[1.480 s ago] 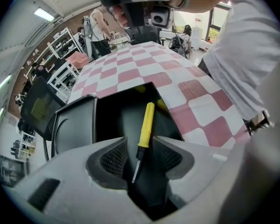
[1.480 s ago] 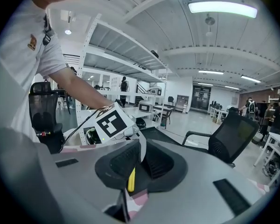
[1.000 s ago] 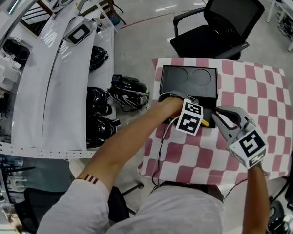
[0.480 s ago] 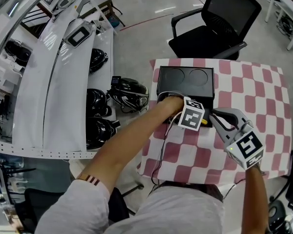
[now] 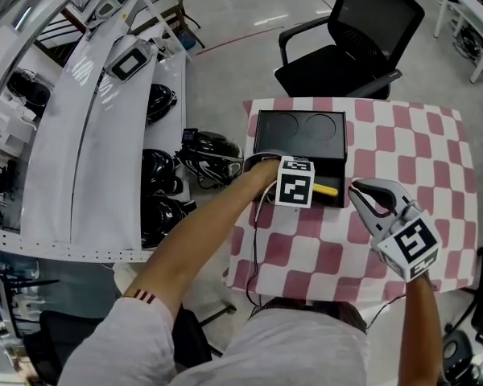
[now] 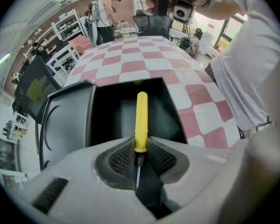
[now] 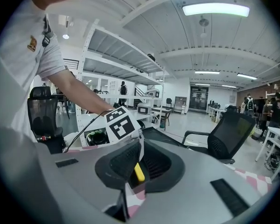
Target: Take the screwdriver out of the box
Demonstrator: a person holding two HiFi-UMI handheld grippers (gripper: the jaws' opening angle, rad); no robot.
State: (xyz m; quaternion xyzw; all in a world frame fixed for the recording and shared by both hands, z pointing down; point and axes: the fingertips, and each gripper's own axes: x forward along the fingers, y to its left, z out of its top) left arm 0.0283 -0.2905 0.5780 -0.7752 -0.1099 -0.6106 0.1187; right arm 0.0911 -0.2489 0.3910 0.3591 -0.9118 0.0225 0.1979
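The screwdriver (image 6: 141,118) is pinched at the base of its yellow handle by the left gripper (image 6: 139,149); the handle is held over the open black box (image 6: 67,125) on the checked cloth (image 5: 402,143); the right gripper (image 5: 361,193) is held beside the box, its jaws parted only narrowly, with nothing clasped.

The screwdriver (image 6: 141,120) has a smooth yellow plastic handle and a thin metal shaft. The box (image 6: 67,125) is matt black plastic.
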